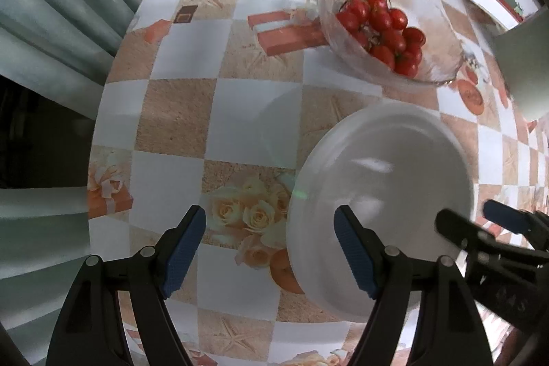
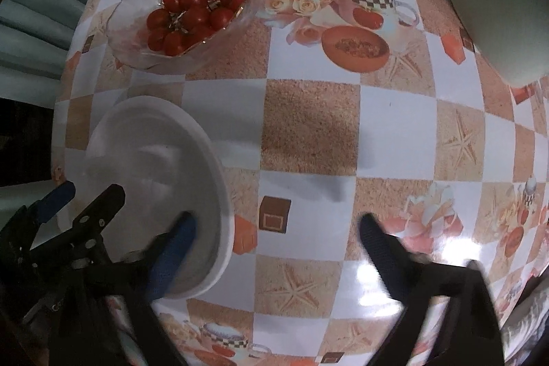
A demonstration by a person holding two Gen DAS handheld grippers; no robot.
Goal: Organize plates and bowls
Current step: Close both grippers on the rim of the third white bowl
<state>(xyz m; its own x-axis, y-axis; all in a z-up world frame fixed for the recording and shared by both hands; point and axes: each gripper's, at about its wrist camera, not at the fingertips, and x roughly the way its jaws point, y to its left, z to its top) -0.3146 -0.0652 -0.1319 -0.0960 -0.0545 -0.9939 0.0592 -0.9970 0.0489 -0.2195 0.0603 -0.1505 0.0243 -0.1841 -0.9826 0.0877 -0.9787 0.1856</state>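
Claws first: both point down at the surface, a checked oilcloth, and both straddle the rim of one white plate, the largest loose thing in view. My left claw stands wide, its pads clear of the ware: one finger hangs over the plate's basin, the other over bare cloth, so the near-left rim lies between them. My right claw sits at the opposite side. Its jaws are part-open; one blue pad is inside the plate's well and the other stands well apart over the cloth, with the right rim between them. I judge that neither pad presses the plate yet, though blur on the right claw leaves this uncertain.

The relation that matters: the plate lies between my two claws, to the right of the left one and to the left of the right one, each about equally near its own rim. The plate is round, so no long axis governs the grip; a two-sided pinch looks to be the coming move.

Beyond the plate, apart from it, stands a glass bowl holding tomatoes. Whether the plate rests flat or is slightly raised I cannot tell.
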